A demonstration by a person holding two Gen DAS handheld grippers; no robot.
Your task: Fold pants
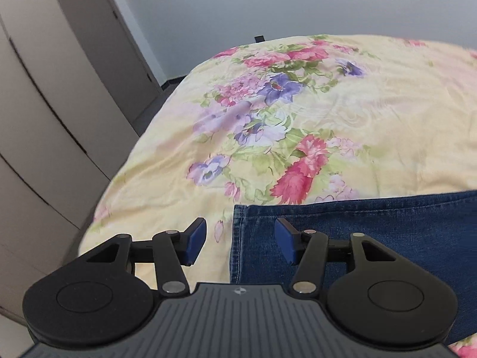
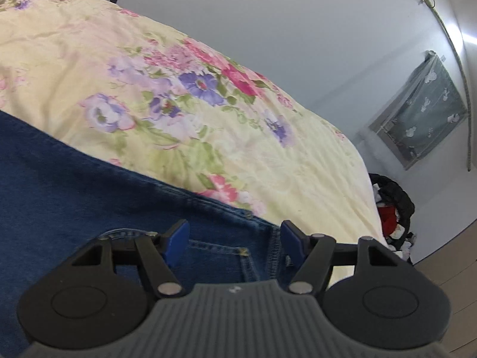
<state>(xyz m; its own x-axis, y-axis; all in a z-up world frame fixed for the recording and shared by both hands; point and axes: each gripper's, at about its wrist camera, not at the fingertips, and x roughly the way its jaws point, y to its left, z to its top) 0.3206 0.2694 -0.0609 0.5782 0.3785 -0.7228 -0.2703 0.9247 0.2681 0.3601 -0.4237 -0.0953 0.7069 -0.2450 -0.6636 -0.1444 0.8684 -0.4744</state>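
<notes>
Two grippers hang over blue denim pants [image 1: 357,232] that lie flat on a bed's yellow floral bedspread [image 1: 328,113]. The denim is dark blue with lighter stitching along its hems. Its squared hem edge sits below the left gripper [image 1: 241,240], whose blue-padded fingers [image 1: 196,238] stand spread apart with nothing between them, one over the bedspread, one over the denim. The right gripper [image 2: 235,241] is likewise spread wide and empty above the pants' other end, where a stitched pocket seam with a rivet [image 2: 243,251] shows. Beyond the bedspread's far corner from the pants sits a dark basket [image 2: 393,217] of clothes
</notes>
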